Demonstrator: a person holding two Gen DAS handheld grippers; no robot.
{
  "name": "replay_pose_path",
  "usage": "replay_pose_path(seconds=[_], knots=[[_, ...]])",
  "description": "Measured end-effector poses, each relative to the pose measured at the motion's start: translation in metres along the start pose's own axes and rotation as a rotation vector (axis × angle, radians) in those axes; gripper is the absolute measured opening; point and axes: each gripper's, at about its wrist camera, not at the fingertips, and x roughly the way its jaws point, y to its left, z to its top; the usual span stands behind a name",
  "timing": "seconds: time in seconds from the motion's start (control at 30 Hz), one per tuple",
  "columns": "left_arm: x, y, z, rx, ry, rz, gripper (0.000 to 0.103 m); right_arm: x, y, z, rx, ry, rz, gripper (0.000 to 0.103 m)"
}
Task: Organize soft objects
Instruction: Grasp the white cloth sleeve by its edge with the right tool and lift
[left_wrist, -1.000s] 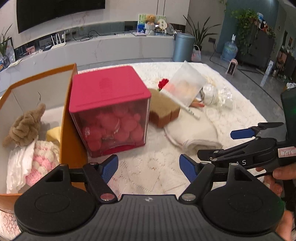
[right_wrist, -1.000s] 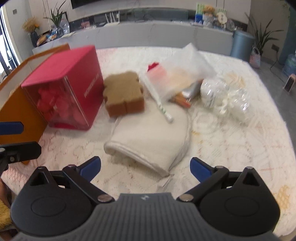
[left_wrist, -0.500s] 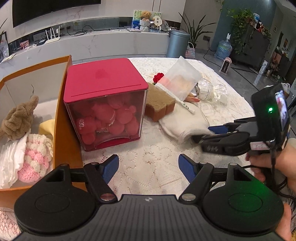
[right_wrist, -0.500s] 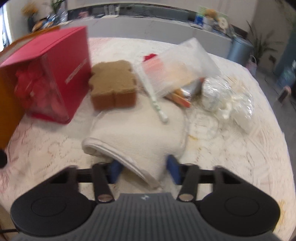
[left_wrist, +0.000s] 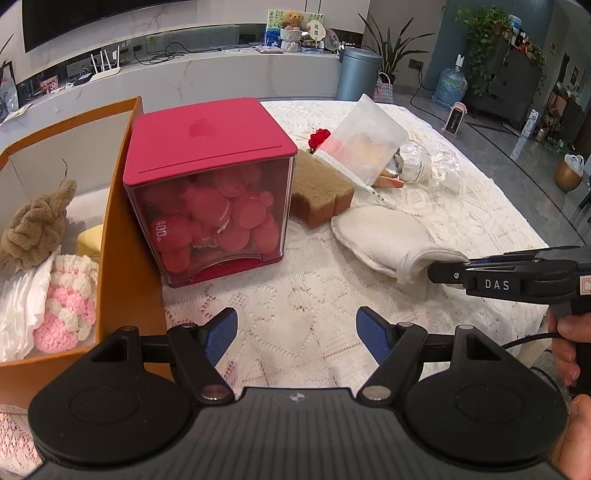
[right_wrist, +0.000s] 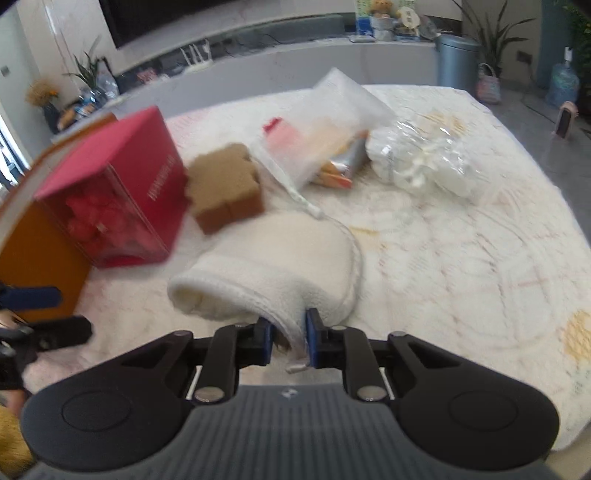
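A cream fleece mitt (right_wrist: 280, 254) lies on the lace-covered table, also in the left wrist view (left_wrist: 384, 240). My right gripper (right_wrist: 289, 338) is shut on the mitt's near cuff edge; it shows from the side in the left wrist view (left_wrist: 448, 271). My left gripper (left_wrist: 297, 330) is open and empty above bare cloth in front of the red box (left_wrist: 210, 184). An orange bin (left_wrist: 122, 236) at the left holds a brown plush (left_wrist: 35, 229), a pink-and-white crochet piece (left_wrist: 68, 306) and white cloth. A brown sponge (right_wrist: 225, 188) sits beside the mitt.
The red-lidded box of red balls (right_wrist: 110, 192) stands between bin and sponge. A frosted zip bag (right_wrist: 325, 129) and a crinkled clear bag (right_wrist: 424, 162) lie further back. The table's right edge (left_wrist: 524, 221) drops to the floor.
My right gripper moved forward onto the mitt and closed on its cuff; the mitt's near end now lifts slightly. My left gripper stayed open and drew back a little.
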Motion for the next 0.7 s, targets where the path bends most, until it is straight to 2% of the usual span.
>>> replay_pose_path(seconds=[0.03, 0.1, 0.17, 0.3, 0.37, 0.4, 0.53, 0.63, 0.7], knots=[[0.001, 0.000, 0.000, 0.000, 0.005, 0.003, 0.086, 0.002, -0.001, 0.000, 0.006, 0.007, 0.009, 0.017], [0.003, 0.000, 0.000, -0.001, 0.016, 0.008, 0.086, 0.007, -0.001, 0.002, 0.007, 0.030, 0.007, 0.025], [0.003, 0.000, -0.001, 0.002, 0.019, 0.011, 0.086, 0.014, 0.001, 0.002, -0.007, 0.061, -0.029, 0.043], [0.003, 0.000, -0.002, 0.006, 0.023, 0.016, 0.086, 0.020, 0.009, 0.001, -0.063, 0.068, -0.067, 0.049], [0.002, -0.001, -0.002, 0.008, 0.025, 0.019, 0.086, 0.023, 0.017, 0.002, -0.116, 0.070, -0.095, 0.082], [0.002, -0.001, -0.003, 0.008, 0.024, 0.020, 0.086, 0.025, 0.022, 0.002, -0.154, 0.064, -0.107, 0.087], [0.001, -0.003, -0.003, 0.021, 0.021, 0.026, 0.086, 0.035, 0.041, 0.005, -0.288, 0.043, -0.119, 0.088], [0.000, -0.004, -0.004, 0.045, 0.015, 0.033, 0.086, 0.043, 0.053, 0.006, -0.387, 0.007, -0.168, 0.093], [0.000, -0.005, -0.004, 0.045, 0.012, 0.035, 0.086, 0.044, 0.055, 0.006, -0.404, -0.012, -0.181, 0.093]])
